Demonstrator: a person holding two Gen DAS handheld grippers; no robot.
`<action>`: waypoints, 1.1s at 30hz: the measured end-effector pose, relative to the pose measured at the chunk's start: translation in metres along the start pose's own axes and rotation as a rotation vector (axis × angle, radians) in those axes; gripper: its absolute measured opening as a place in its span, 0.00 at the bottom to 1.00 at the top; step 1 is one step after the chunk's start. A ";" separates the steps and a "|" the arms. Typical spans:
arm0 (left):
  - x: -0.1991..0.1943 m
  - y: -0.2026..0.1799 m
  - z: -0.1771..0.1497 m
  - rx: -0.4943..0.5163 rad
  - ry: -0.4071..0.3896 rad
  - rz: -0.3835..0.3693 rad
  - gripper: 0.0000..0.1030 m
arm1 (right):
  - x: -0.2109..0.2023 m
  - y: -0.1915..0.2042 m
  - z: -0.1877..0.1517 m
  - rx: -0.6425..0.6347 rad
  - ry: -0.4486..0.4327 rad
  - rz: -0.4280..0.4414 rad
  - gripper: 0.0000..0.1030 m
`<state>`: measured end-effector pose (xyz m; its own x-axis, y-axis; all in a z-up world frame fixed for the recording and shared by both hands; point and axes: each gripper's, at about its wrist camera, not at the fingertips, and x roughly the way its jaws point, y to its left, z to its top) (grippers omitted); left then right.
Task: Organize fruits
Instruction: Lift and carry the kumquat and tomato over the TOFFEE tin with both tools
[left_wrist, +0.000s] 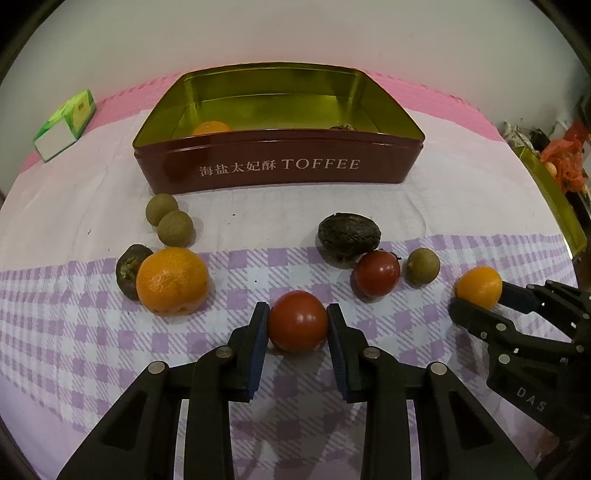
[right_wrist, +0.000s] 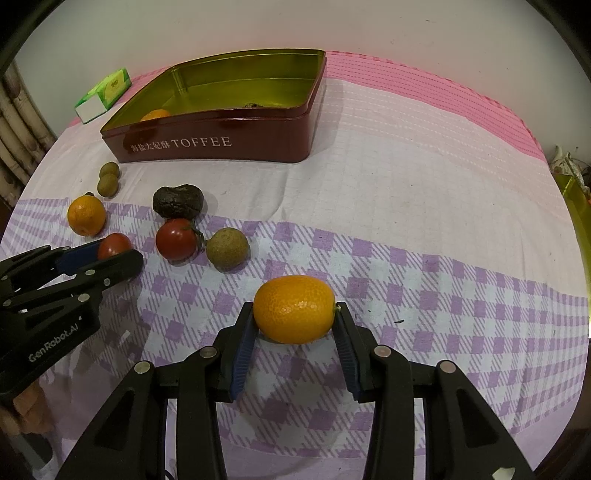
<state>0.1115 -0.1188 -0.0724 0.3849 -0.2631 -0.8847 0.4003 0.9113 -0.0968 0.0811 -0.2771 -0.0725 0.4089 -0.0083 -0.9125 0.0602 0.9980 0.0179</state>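
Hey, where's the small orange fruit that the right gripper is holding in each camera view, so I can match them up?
Left wrist view: the small orange fruit sits at the far right, clamped in the right gripper.
Right wrist view: it is at lower centre, between the pads.
Shared landmark: the TOFFEE tin, behind the fruit in both views.

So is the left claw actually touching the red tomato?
Touching. The left wrist view shows both pads of the left claw pressed against the sides of the tomato.
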 end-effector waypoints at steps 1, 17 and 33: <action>-0.001 0.001 0.000 0.000 0.001 0.001 0.31 | 0.000 0.000 0.000 0.001 0.000 -0.001 0.38; -0.007 0.001 -0.004 -0.018 -0.002 0.003 0.30 | 0.000 0.000 0.000 -0.003 -0.002 -0.006 0.38; -0.015 0.000 -0.005 -0.030 -0.022 0.009 0.30 | 0.001 0.001 0.000 -0.012 -0.001 -0.001 0.37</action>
<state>0.1019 -0.1132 -0.0611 0.4064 -0.2609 -0.8756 0.3718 0.9227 -0.1023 0.0819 -0.2757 -0.0728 0.4099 -0.0094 -0.9121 0.0501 0.9987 0.0123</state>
